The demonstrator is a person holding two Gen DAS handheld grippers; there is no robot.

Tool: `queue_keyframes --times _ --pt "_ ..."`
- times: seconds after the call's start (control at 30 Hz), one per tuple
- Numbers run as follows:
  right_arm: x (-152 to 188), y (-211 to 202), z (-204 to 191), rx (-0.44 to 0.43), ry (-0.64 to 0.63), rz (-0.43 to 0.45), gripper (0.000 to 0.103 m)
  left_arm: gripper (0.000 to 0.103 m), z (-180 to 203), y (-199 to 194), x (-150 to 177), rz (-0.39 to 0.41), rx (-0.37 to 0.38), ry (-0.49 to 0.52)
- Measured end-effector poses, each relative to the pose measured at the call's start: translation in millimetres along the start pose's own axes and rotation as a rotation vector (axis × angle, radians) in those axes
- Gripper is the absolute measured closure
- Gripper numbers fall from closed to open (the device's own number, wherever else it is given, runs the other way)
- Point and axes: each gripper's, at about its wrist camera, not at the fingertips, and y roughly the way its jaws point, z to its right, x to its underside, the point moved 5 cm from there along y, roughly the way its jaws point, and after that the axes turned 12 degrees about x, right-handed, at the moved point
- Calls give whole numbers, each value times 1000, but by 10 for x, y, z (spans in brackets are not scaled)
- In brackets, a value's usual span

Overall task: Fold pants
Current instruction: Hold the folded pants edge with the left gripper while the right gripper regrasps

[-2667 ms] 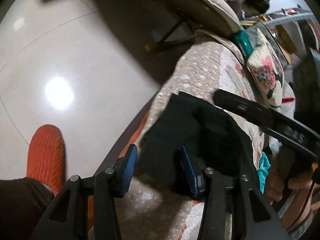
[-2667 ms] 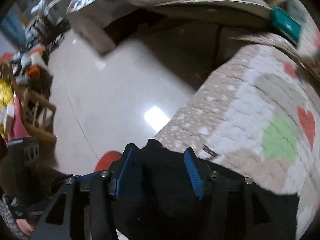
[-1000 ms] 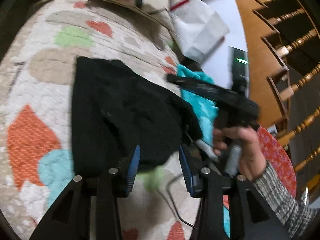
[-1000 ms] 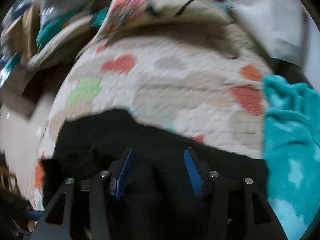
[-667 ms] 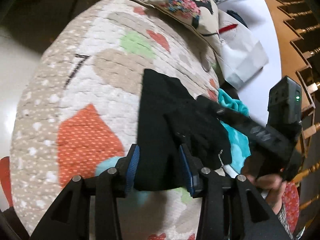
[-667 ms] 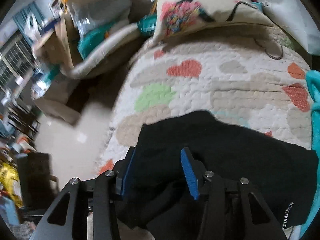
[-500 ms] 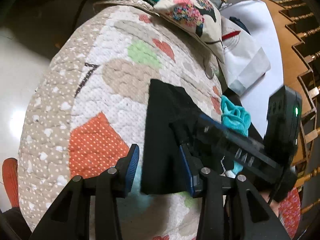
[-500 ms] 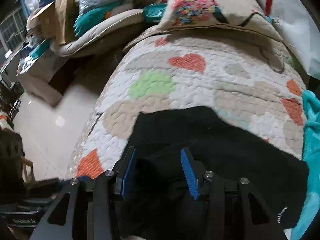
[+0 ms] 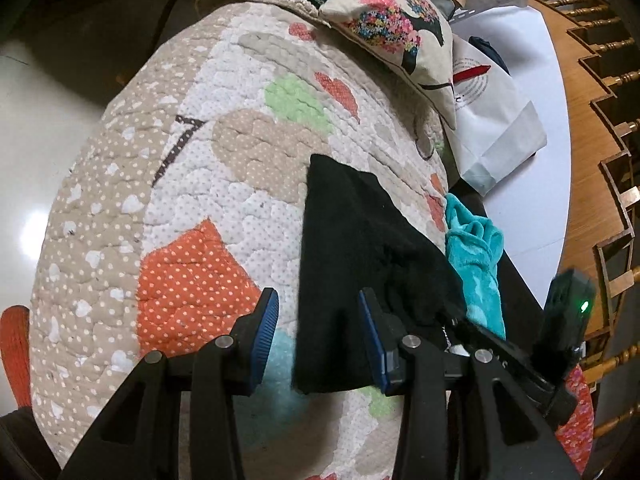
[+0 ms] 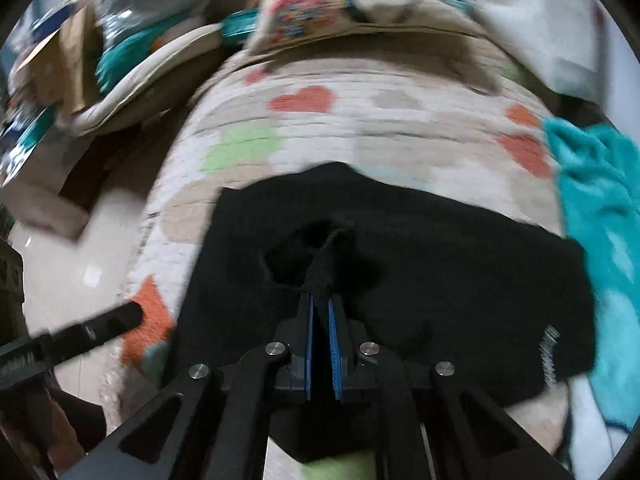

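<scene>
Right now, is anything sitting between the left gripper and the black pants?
Nothing visible: the left gripper stands open with the edge of the black pants already between its fingers.

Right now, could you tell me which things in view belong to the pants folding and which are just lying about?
Part of the job:
- black pants, lying on the heart-patterned quilt
- right gripper, just closed, pinching a ridge of the fabric
- left gripper, jaws apart over the pants' edge

Lying about:
- teal towel
- floral cushion
- white paper bag
</scene>
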Motion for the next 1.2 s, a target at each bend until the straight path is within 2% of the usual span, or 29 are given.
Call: queue_keyframes --times 0.13,0.23,0.3,0.4,0.43,0.47,0.5,0.53,0.57,0.7,0.73,0.83,0.9,0.93,0.97,1.0,1.07,1.2 --pt "304 176 522 72 118 -119 95 64 35 93 71 -32 0 13" --pt "456 229 763 114 188 -179 95 64 61 166 133 -55 -10 34" --pt "443 175 814 119 214 -173 95 64 69 224 173 -71 -15 46" --pt "167 -1 681 83 178 -89 93 64 75 323 219 -92 -35 71" --pt "43 -58 575 51 145 -60 85 64 79 354 230 -96 -44 81" --pt "-84 -109 445 8 107 -33 64 64 82 385 239 -99 -53 90" --pt "-209 -153 292 -49 65 -5 50 63 84 404 244 -99 -58 93" --pt "-330 -176 131 -116 16 16 30 62 85 416 249 -98 -58 92" --pt "-454 -187 -54 -170 -39 28 27 61 86 423 252 -96 -55 88" --pt "-780 16 -691 -191 -204 -10 27 61 84 442 285 -93 -63 96" --pt "-822 102 -812 -190 -226 -30 28 68 76 447 298 -94 -70 97" --pt "-889 428 -1159 -168 -280 -106 33 78 65 454 309 -96 -94 98" --pt "-833 607 -1284 -131 -312 -141 40 82 70 459 305 -97 -102 89" --pt "-814 690 -1331 -119 -324 -162 58 83 69 456 302 -98 -108 85" --pt "-765 778 -1351 -104 -330 -190 81 84 69 451 300 -99 -114 85" --pt "-740 812 -1357 -107 -321 -197 82 85 66 438 299 -100 -120 85" --pt "-738 772 -1371 -128 -306 -176 90 86 53 384 290 -101 -126 82" --pt "-765 688 -1345 -165 -257 -161 92 87 25 279 237 -88 -124 59"
